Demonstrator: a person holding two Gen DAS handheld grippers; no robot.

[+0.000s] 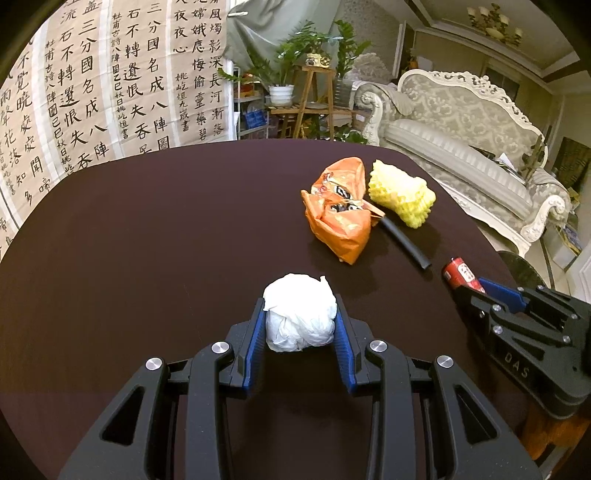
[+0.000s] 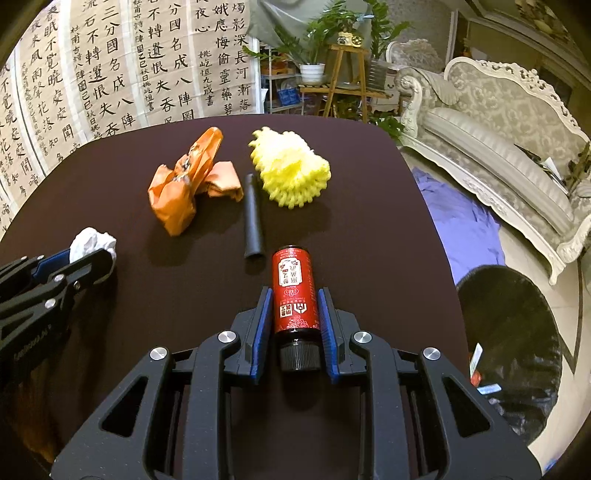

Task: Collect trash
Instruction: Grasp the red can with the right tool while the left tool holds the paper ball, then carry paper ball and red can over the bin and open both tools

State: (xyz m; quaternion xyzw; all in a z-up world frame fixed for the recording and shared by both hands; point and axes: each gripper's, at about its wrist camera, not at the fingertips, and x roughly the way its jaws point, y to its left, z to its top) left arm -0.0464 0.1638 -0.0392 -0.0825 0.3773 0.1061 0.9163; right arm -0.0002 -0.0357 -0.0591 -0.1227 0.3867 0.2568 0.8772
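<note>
Right wrist: dark table [image 2: 110, 332], perhaps sofa [image 2: 491, 122].

A dark brown desk [image 1: 147, 229] with rounded corners filled the foreground. Behind it hung pale calligraphy scrolls [image 1: 110, 81] covered in black Chinese characters. A grey-green curtain [image 1: 258, 33] hung beside the scrolls. In front of the curtain, a wooden plant stand [image 1: 314, 99] carried a white pot [image 1: 281, 94] with leafy green plants [image 1: 295, 51]; blue crates [image 1: 255, 118] sat low beside the stand. An ornate white-framed sofa [image 1: 461, 122] with grey patterned upholstery stood to the right. A chandelier [image 1: 495, 22] hung from the ceiling. In the right wrist view, purple cloth [image 2: 458, 221] lay on the floor beside the desk.
</note>
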